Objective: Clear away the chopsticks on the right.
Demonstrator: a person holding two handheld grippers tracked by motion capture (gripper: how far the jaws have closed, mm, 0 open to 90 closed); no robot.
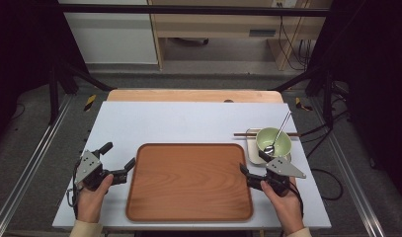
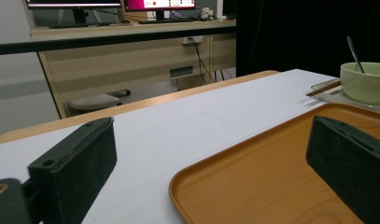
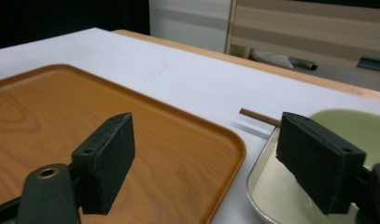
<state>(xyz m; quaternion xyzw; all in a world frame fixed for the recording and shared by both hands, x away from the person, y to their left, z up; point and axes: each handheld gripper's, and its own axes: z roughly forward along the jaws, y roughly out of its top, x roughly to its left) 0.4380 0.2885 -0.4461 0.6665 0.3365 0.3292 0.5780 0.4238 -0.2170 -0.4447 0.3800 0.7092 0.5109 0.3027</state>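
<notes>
A brown wooden tray [image 1: 188, 180] lies bare in the middle of the white tabletop. My left gripper [image 1: 119, 155] stands open at the tray's left rim, held in a hand. In the left gripper view the jaws of the left gripper [image 2: 211, 163] frame the tray's near corner [image 2: 271, 182] and grip nothing. My right gripper [image 1: 253, 163] stands open at the tray's right rim. In the right gripper view, one jaw of the right gripper [image 3: 211, 158] hangs over the tray [image 3: 61, 121] and the other over a small white plate [image 3: 267, 196].
A pale green bowl [image 1: 273, 139] with a metal spoon [image 1: 280, 132] in it sits on the white plate [image 1: 253, 148], right of the tray. Brown chopsticks [image 1: 243, 134] lie across the plate's far edge. The white board [image 1: 188, 121] ends just behind the hands.
</notes>
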